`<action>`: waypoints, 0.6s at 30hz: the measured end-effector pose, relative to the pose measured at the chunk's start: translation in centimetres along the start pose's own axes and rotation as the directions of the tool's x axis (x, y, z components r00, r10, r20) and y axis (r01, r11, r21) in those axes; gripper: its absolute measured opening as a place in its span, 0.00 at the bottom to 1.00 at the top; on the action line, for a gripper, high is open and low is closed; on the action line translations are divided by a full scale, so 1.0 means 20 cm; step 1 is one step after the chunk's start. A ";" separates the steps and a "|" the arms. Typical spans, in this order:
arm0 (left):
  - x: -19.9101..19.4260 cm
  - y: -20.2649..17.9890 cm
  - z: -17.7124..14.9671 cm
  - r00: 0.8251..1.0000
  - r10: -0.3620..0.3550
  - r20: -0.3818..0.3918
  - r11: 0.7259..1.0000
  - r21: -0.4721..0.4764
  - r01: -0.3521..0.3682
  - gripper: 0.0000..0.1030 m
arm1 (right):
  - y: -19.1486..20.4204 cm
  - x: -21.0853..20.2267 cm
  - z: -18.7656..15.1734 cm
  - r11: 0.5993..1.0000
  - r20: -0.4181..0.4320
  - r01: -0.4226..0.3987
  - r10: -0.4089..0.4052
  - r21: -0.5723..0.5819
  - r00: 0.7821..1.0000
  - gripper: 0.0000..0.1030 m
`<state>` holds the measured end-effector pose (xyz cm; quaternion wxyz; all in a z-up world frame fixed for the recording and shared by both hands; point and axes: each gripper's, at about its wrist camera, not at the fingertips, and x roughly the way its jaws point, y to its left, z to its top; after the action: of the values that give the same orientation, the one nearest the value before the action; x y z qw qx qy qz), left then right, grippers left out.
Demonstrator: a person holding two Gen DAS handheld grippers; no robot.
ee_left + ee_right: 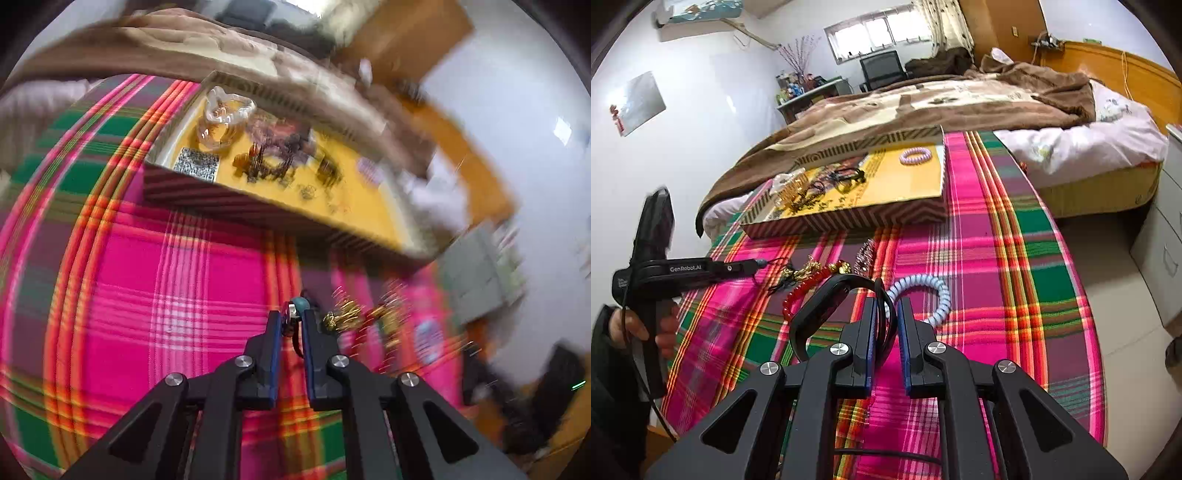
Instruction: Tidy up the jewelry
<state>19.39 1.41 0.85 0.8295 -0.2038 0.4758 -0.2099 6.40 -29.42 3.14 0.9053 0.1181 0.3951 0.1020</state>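
Jewelry is sitting between both tongs: left tongs (294, 314) are pinching a teal-beaded cord (301, 305) at lower centre; right tongs (887, 301) are pinching a black band (827, 295).

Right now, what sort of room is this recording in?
Most likely a home bedroom: a bed with a brown blanket, a wooden headboard, and a desk with an office chair under the window.

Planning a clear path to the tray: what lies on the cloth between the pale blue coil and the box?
In the right wrist view, only bare plaid cloth separates the pale blue coil from the box.
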 end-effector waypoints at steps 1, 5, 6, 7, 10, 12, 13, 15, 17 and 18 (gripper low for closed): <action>-0.05 -0.02 0.00 0.998 -0.015 0.056 1.000 0.019 0.014 0.10 | 0.00 0.00 0.00 1.000 -0.001 0.002 -0.002 -0.001 1.000 0.11; -0.29 -0.06 0.03 0.928 -0.218 0.303 0.975 0.112 0.193 0.12 | -0.01 0.01 0.01 1.000 -0.003 0.004 -0.004 0.013 1.000 0.11; -0.26 -0.04 0.04 0.944 -0.149 0.296 0.986 0.112 0.121 0.12 | 0.00 0.02 0.01 1.000 -0.004 0.002 -0.002 0.014 1.000 0.11; -0.15 -0.01 0.06 0.982 0.014 0.187 0.996 0.080 -0.030 0.08 | 0.00 0.02 0.00 1.000 -0.008 0.000 0.000 0.013 1.000 0.11; -0.04 -0.01 0.04 0.990 0.112 0.084 0.986 0.115 -0.121 0.07 | 0.02 0.04 0.00 1.000 -0.017 -0.009 0.009 0.000 1.000 0.11; -0.12 -0.09 0.04 0.990 0.011 0.139 0.988 0.151 -0.032 0.07 | 0.03 0.05 0.00 1.000 -0.016 -0.013 0.013 0.000 1.000 0.11; -0.14 -0.12 0.04 0.988 -0.025 0.152 0.987 0.160 0.000 0.07 | 0.03 0.05 0.00 1.000 -0.019 -0.010 0.010 0.000 1.000 0.11; -0.18 -0.20 0.07 0.983 -0.073 0.167 0.980 0.195 0.040 0.07 | 0.03 0.06 0.01 1.000 -0.022 -0.008 0.008 0.000 1.000 0.11; -0.18 -0.22 0.10 0.979 -0.093 0.183 0.981 0.187 0.058 0.07 | 0.03 0.06 0.01 1.000 -0.023 -0.005 0.005 0.001 1.000 0.11; -0.20 -0.21 0.11 0.976 -0.092 0.198 0.983 0.177 0.057 0.07 | 0.03 0.06 0.01 1.000 -0.022 -0.005 0.005 0.003 1.000 0.11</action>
<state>18.76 0.37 6.91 0.8801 -0.1707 0.3599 -0.2585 7.29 -28.51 2.63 0.9005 0.1194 0.4048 0.1050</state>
